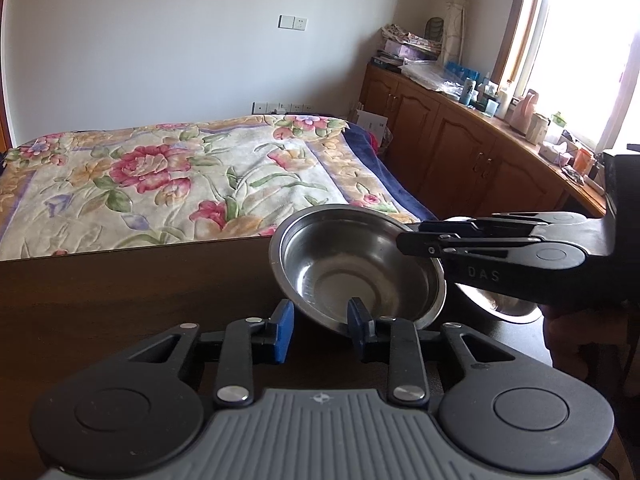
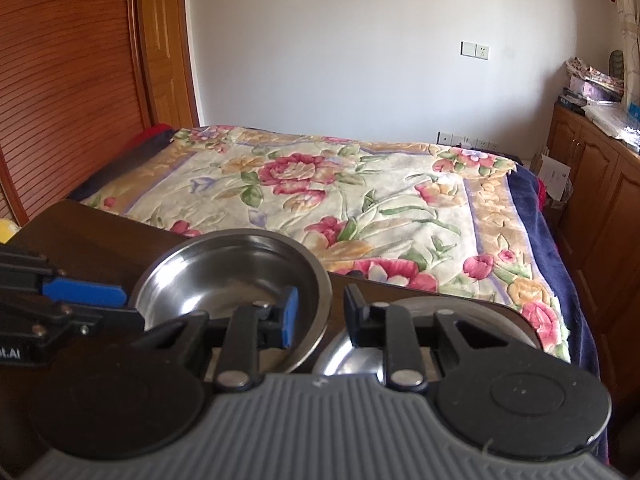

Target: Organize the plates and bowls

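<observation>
Dark brown wooden table [image 1: 120,300], smooth and faintly grained, under the steel bowl [image 1: 352,264]. Beyond the bowl, a bed [image 1: 180,184] under a plush quilted blanket of pink and yellow flowers with a navy border. Behind that, a plain white wall. Right of the bowl, arched-panel wooden cabinets [image 1: 448,140] with a cluttered top, running under a bright window. Far left of the bowl in the right wrist view, a reddish slatted wardrobe door [image 2: 68,80].

Round, shallow and flat-bottomed, with a thin rolled rim, brushed and dully reflective inside, tilted with its opening turned toward the left gripper [image 1: 320,328]. Just right of the bowl and partly beneath it, a second shiny steel dish [image 1: 500,304].

Left gripper's blue-padded fingers [image 1: 282,332] spread wide at the bowl's near rim, one finger in front of the interior, the other outside it, clamped on nothing. Right gripper [image 2: 320,312] narrower, straddling the bowl's right-hand wall, blue pad inside and black finger outside, a gap still showing; cannot tell whether actually pinching the wall
</observation>
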Action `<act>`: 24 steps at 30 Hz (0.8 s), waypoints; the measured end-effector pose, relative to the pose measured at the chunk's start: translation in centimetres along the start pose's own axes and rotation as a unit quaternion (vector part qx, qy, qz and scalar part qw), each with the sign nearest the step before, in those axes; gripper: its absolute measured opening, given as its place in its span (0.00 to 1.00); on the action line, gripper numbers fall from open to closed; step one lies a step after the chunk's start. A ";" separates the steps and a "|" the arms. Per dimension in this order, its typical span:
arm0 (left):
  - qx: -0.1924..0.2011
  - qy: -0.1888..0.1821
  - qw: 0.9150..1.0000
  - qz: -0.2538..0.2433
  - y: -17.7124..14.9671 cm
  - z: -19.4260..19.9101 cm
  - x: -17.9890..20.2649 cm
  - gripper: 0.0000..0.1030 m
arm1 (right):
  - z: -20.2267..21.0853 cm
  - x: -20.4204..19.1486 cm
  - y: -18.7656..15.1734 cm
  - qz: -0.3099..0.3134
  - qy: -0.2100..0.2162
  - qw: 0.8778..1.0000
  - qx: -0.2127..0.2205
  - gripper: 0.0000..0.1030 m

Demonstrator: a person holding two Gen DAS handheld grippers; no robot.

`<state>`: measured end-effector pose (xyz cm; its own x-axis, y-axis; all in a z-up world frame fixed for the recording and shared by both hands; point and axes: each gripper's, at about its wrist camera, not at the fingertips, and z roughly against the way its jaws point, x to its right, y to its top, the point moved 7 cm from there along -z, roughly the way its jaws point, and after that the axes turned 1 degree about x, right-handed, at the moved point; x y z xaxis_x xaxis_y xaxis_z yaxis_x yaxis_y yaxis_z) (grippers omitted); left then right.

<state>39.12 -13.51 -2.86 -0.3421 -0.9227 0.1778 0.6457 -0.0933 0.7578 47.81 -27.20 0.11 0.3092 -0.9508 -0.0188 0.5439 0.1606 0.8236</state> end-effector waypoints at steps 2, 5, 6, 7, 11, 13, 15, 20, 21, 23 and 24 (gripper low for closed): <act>0.000 -0.002 1.000 0.003 0.0 -0.1 0.0 0.29 | -0.3 -0.3 0.0 0.000 0.006 1.000 -0.005 0.22; 0.001 0.001 1.000 0.002 0.0 -0.1 -0.1 0.28 | -0.7 -0.4 0.1 0.003 0.006 1.000 -0.012 0.22; 0.002 0.001 1.000 0.003 0.0 0.0 -0.1 0.28 | -0.8 -0.4 0.1 0.000 0.008 1.000 -0.015 0.22; 0.001 0.001 1.000 0.003 0.0 -0.1 0.0 0.28 | -0.9 -0.3 0.1 -0.006 0.012 1.000 -0.018 0.22; 0.001 -0.002 1.000 0.012 -0.1 -0.1 -0.2 0.28 | -1.7 0.1 -0.2 -0.035 0.028 0.998 -0.040 0.22; 0.000 -0.004 1.000 0.018 0.0 -0.2 -0.3 0.28 | -1.9 -0.1 -0.3 -0.036 0.029 0.998 -0.043 0.22; 0.000 -0.003 1.000 0.020 0.0 -0.2 -0.3 0.28 | -2.0 -0.3 -0.3 -0.036 0.028 0.998 -0.042 0.21; -0.002 0.004 1.000 0.029 0.0 -0.2 -1.0 0.28 | -1.5 -0.4 -0.4 -0.048 0.038 0.997 -0.038 0.17; -0.005 0.002 0.999 0.033 0.0 -0.3 -1.2 0.28 | -1.4 -0.5 -0.4 -0.047 0.039 0.998 -0.036 0.16; -0.009 -0.001 0.999 0.042 -0.2 -0.5 -1.4 0.29 | -1.2 -0.6 -0.4 -0.046 0.039 0.998 -0.034 0.15; -0.011 -0.002 0.999 0.046 -0.3 -0.6 -1.5 0.29 | -1.1 -0.7 -0.4 -0.045 0.040 0.998 -0.034 0.15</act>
<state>39.86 -12.34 -3.73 -0.2838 -0.9260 0.2489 0.6895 -0.0168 0.7241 48.23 -26.28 -0.82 0.3159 -0.9386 -0.1384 0.6234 0.0954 0.7761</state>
